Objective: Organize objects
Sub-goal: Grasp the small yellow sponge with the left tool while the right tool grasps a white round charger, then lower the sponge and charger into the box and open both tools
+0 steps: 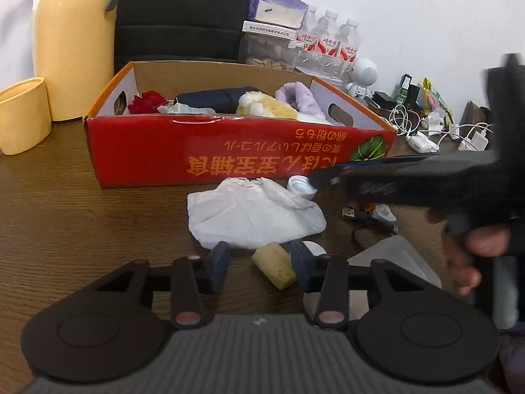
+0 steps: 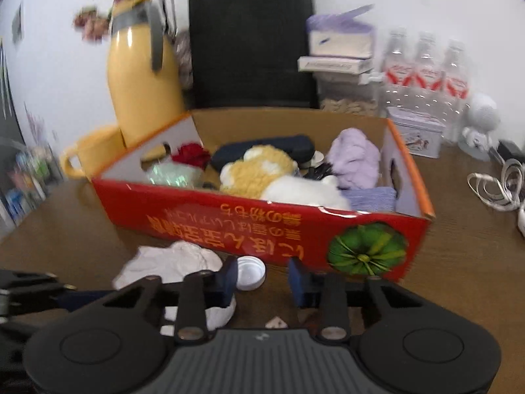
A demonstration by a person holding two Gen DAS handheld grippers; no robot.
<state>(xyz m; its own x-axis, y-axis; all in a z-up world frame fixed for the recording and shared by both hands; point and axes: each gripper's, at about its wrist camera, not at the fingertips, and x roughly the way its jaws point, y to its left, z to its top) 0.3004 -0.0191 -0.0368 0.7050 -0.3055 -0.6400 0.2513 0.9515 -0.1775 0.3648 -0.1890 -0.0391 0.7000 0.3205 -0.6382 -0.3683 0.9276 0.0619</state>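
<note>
The red cardboard box (image 1: 229, 151) sits on the wooden tabletop (image 1: 82, 229), open-topped, with upside-down orange lettering and a green pumpkin picture on its front wall. Inside it lie a red rose (image 2: 192, 154), a yellow-and-white plush toy (image 2: 262, 170), a lilac fluffy item (image 2: 354, 161) and a dark pouch (image 2: 279, 146). Just in front of the box rests a crumpled white cloth (image 1: 252, 213), with a white bottle cap (image 1: 300, 187) touching its far edge (right against the box wall). The left claw (image 1: 259, 262) stands apart, empty, a pale yellow sponge piece (image 1: 275, 264) lying between its fingers on the tabletop. The right claw (image 2: 262, 282) is also apart, empty, low before the box beside the cap.
</note>
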